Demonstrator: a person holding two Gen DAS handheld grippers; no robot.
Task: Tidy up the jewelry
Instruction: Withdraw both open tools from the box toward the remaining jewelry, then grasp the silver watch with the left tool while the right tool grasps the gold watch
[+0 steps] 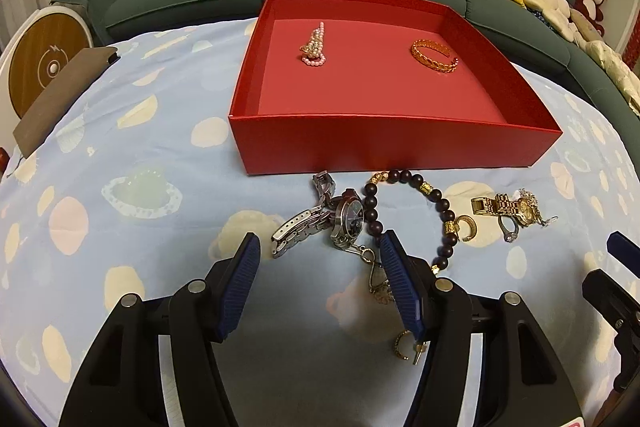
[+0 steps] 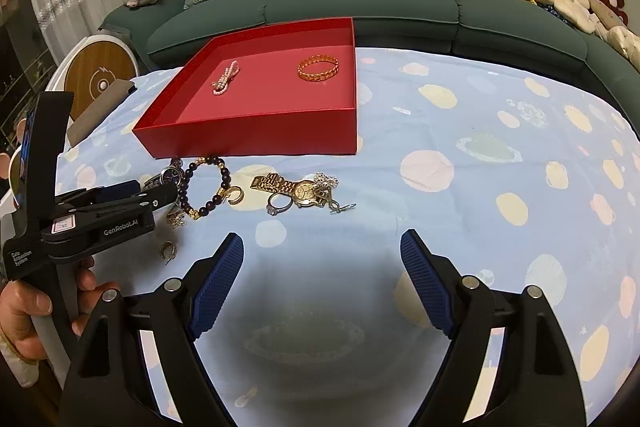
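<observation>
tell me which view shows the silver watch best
The left wrist view: the silver watch lies just ahead of the open left tool, dial and band plain. In the right wrist view the left tool's body covers most of it.

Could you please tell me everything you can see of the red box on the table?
The shallow square red cardboard box is open-topped, with low upright walls and a paler red floor. It sits flat on the blue patterned tablecloth, in front of the sofa. Inside lie a pink-and-white pearl bracelet and a gold chain-pattern bangle, apart from each other. A dark wooden bead bracelet lies right by its near wall.
</observation>
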